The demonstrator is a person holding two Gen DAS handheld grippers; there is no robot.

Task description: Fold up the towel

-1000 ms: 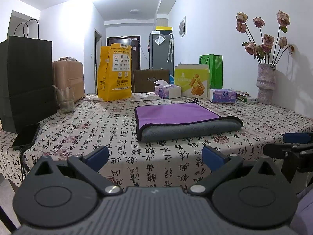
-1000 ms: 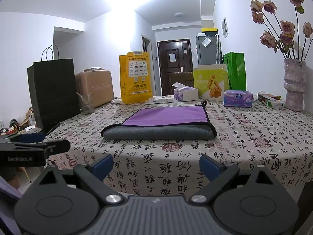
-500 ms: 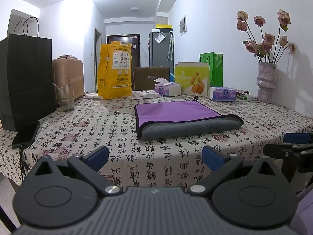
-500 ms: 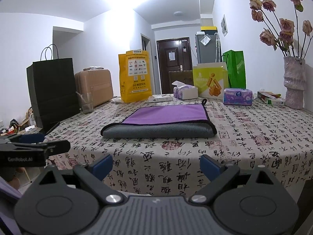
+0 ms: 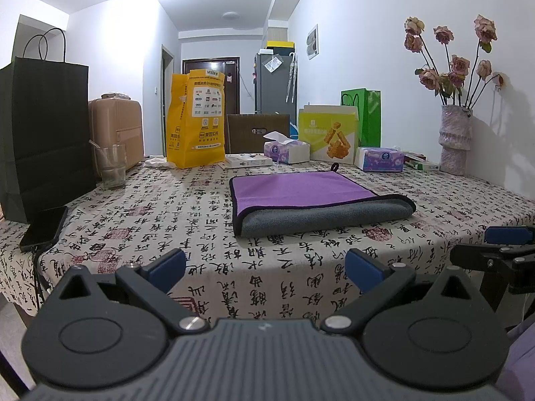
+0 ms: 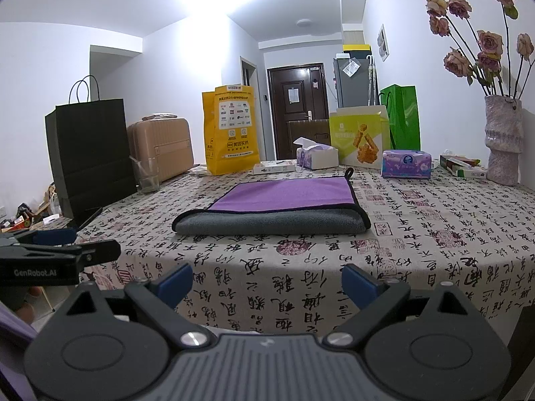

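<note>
A folded towel (image 5: 301, 188), purple on top with a grey layer beneath, lies flat in the middle of a table covered by a calligraphy-print tablecloth (image 5: 174, 220). 2 hand-held grippers hover off the table's near edge, well apart from the towel. The left gripper (image 5: 265, 269) has its blue-tipped fingers spread wide, holding nothing. The right gripper (image 6: 266, 279) is likewise spread and holds nothing. On the far side stand a yellow bag (image 5: 195, 118), tissue boxes (image 5: 379, 158) and, at far right, a vase of roses (image 5: 455, 140). A black paper bag (image 5: 43, 133) stands at left.
</note>
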